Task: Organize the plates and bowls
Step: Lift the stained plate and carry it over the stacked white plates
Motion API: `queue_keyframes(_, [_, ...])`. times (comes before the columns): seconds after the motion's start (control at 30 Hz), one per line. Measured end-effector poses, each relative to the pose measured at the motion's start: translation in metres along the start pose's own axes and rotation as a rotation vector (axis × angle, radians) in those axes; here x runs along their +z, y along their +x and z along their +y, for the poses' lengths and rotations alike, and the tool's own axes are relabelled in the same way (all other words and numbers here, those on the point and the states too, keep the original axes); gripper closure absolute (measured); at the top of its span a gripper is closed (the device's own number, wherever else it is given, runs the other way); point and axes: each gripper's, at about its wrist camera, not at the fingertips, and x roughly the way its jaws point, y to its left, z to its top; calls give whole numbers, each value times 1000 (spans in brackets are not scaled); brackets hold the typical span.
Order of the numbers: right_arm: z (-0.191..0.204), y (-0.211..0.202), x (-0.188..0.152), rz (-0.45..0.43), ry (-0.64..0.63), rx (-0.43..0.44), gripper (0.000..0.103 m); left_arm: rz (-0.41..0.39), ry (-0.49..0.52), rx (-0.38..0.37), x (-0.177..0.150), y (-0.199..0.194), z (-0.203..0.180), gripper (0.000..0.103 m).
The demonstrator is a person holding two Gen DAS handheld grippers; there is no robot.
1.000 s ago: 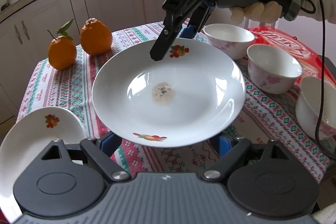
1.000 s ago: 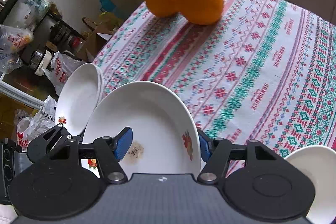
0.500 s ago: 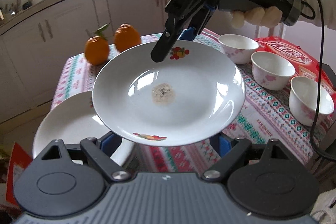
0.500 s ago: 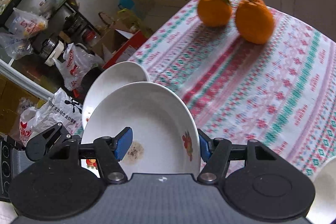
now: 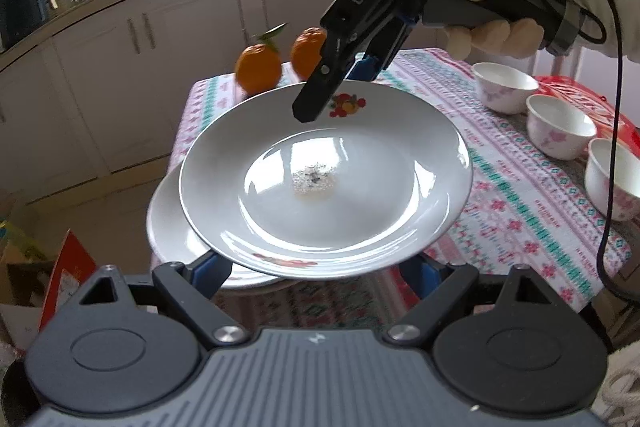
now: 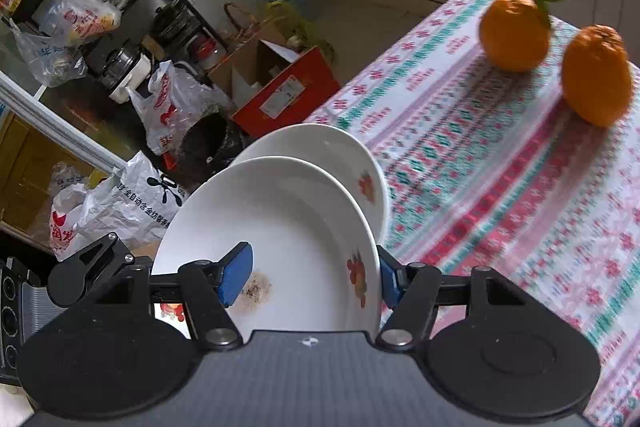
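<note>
A: What's around?
B: Two oranges [image 5: 280,61] at the far end of the patterned tablecloth [image 5: 516,195], one with a leaf. Three white bowls [image 5: 560,126] with pink flowers in a row on the right side, beside a red packet [image 5: 580,95]. Kitchen counter and cabinets behind. In the right wrist view: plastic bags [image 6: 120,203], a red cardboard box [image 6: 286,95] and a cluttered rack on the floor side.
A: Plates?
B: Top plate [image 5: 326,183] held up in the air, greyish crumb smear in its middle, fruit print on the rim. Lower plate [image 5: 180,227] sits at the table's edge, under it and partly hidden; looks empty where visible.
A: Right gripper [image 6: 312,277]?
B: Clamped on the top plate's far rim, one pad inside, one outside. A gloved hand [image 5: 496,15] holds its handle.
A: Left gripper [image 5: 316,273]?
B: Jaws wide, straddling the plate's near rim from beneath. Pads mostly hidden, can't tell if they press.
A: Bowls' contents?
B: Nothing seen in them.
</note>
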Motion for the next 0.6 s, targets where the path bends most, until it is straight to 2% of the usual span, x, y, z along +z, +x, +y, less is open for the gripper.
queue_keyframes(0.23, [11, 27, 16, 28, -20, 20, 33, 18, -21, 37, -10, -1, 18, 13])
queue_keyframes(0.6, [3, 48, 25, 57, -5, 25, 33, 38, -26, 43, -11, 7, 32, 13])
